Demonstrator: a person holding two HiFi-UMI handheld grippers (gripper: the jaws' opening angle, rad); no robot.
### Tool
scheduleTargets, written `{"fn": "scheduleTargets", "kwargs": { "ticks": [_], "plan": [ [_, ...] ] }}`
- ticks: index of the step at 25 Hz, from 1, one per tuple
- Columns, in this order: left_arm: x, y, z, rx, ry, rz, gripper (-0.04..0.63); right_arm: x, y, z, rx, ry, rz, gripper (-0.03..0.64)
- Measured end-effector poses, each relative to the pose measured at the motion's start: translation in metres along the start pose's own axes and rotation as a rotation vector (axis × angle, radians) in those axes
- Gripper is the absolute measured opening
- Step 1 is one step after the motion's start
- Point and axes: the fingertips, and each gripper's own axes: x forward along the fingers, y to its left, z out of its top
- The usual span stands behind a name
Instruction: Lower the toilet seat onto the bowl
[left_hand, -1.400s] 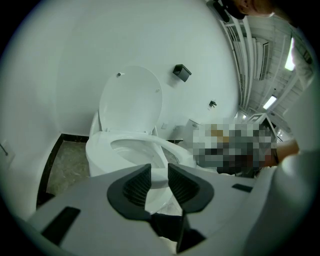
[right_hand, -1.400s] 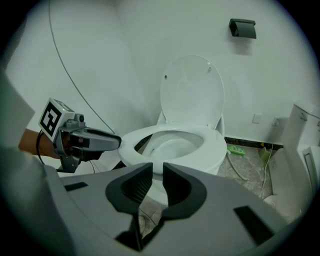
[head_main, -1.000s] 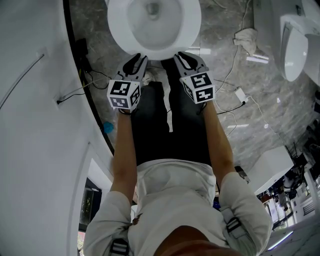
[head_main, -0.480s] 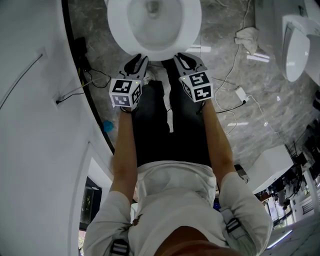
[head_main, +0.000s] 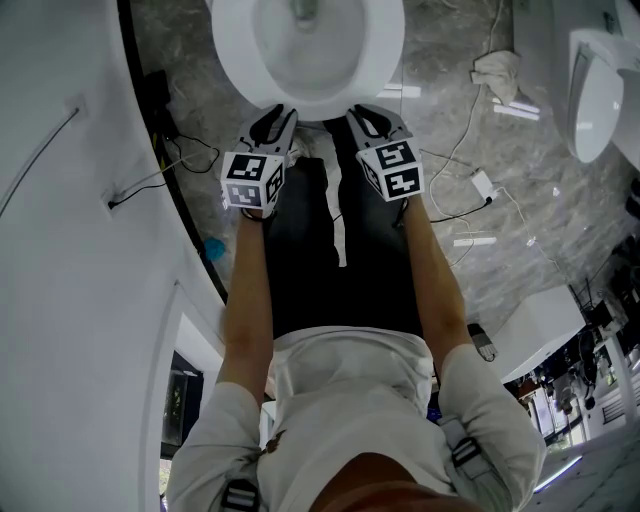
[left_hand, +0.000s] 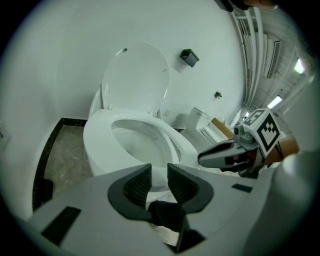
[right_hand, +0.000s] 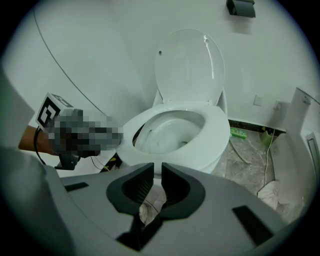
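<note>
Item: left claw, jaws set to a narrow gap, nothing between the pads; through the gap only the front of the bowl and a dark trouser leg show. Item: right claw, jaws narrower, a thin slit with nothing in it and floor beyond. The pair is held side by side, tips pointing forward and down, just short of the front rim, one to each side of its centre; neither touches it. Just ahead of both sets of tips: toilet seat, a broad white ring lying flat and level on the bowl, with a dark seam under its edge on the left claw's side. By this lie the seat appears to be down already, which would account for both claws being empty and clear of it. Beyond the seat, well past the tips: lid, upright and leaning back toward the wall, apparently resting there by its own weight. High on the wall behind it: small dark wall box. Outward to the right claw's right: grey marbled floor with a white cable and a crumpled cloth lying loose, well apart from the bowl; farther right, a second white fixture.
</note>
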Motion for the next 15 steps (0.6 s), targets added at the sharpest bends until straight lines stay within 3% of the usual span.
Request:
{"fn": "scheduleTargets", "kwargs": {
  "ticks": [15],
  "plan": [
    [0.025,0.015,-0.028,-0.011,0.054,0.006,0.114,0.03,-0.008,-0.024,0.026,0.061,-0.009,0.063]
  ]
}}
